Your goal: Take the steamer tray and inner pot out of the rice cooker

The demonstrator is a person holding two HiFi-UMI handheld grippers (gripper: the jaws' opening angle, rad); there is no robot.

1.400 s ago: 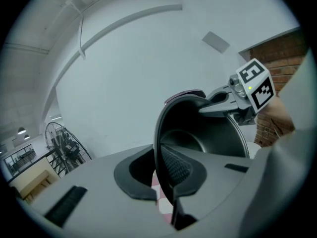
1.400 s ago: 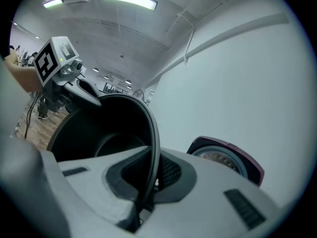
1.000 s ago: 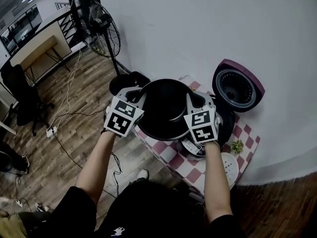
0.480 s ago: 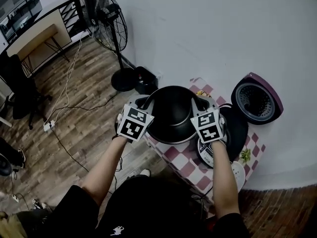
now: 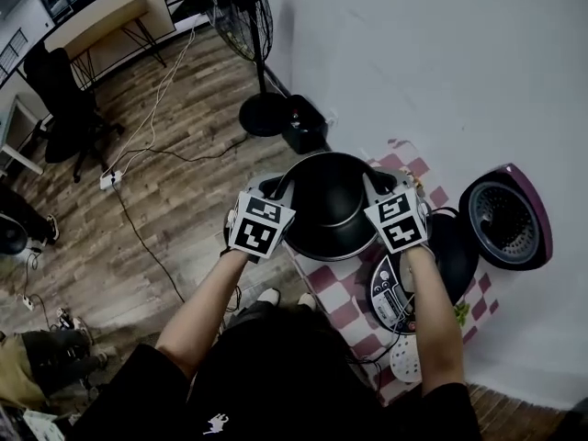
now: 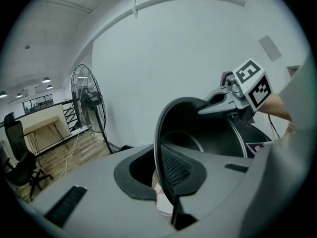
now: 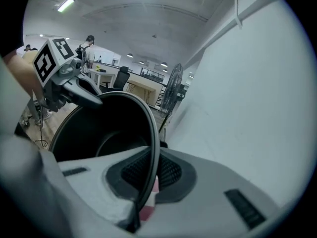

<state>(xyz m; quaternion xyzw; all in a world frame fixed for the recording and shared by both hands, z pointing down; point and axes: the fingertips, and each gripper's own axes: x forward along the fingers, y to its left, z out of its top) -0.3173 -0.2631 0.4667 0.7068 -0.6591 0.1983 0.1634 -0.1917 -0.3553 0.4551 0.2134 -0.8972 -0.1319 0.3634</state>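
At centre right of the head view, the checkered bench [image 5: 344, 290] carries the open rice cooker [image 5: 457, 246]. The black inner pot [image 5: 331, 209] is held out of the cooker, over the bench's upper-left end. The left tool [image 5: 278, 189] and the right tool [image 5: 382, 184] are each clamped on the pot's rim, on opposite sides.

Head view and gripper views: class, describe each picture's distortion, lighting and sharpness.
Head view: wide-angle, wall and floorboards bend; inner pot shows almost solid black. Left gripper view: fisheye circle, black corners, nearby jaws soft. Right gripper view: same fisheye, ceiling light bright, pot interior dark.
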